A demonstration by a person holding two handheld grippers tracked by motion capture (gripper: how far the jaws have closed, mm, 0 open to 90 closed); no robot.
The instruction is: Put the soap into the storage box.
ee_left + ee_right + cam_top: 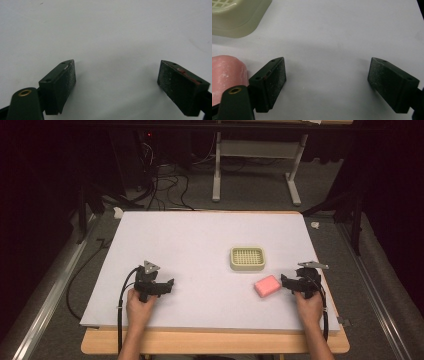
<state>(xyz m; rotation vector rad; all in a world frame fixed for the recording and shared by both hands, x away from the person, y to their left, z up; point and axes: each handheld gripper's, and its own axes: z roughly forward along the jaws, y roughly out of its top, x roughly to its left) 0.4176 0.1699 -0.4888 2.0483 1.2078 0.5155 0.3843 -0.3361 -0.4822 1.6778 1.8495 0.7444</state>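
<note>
Two grippers sit low in the high view, each held in a hand: left gripper [165, 287] at lower left, right gripper [287, 282] at lower right, both with jaws spread wide and gripping nothing. Pink soap bar [267, 285], a rounded block with pale scuffs, lies flat on the white table [190, 240] just left of the right gripper, outside its jaws. Farther up, near it, sits a cream soap dish [247, 258] with a grid top.

I'm working in a lab: white board [200, 245] on a wooden bench, cables [165, 185] tangled on grey carpet, metal frame legs [216, 170] at the far side
</note>
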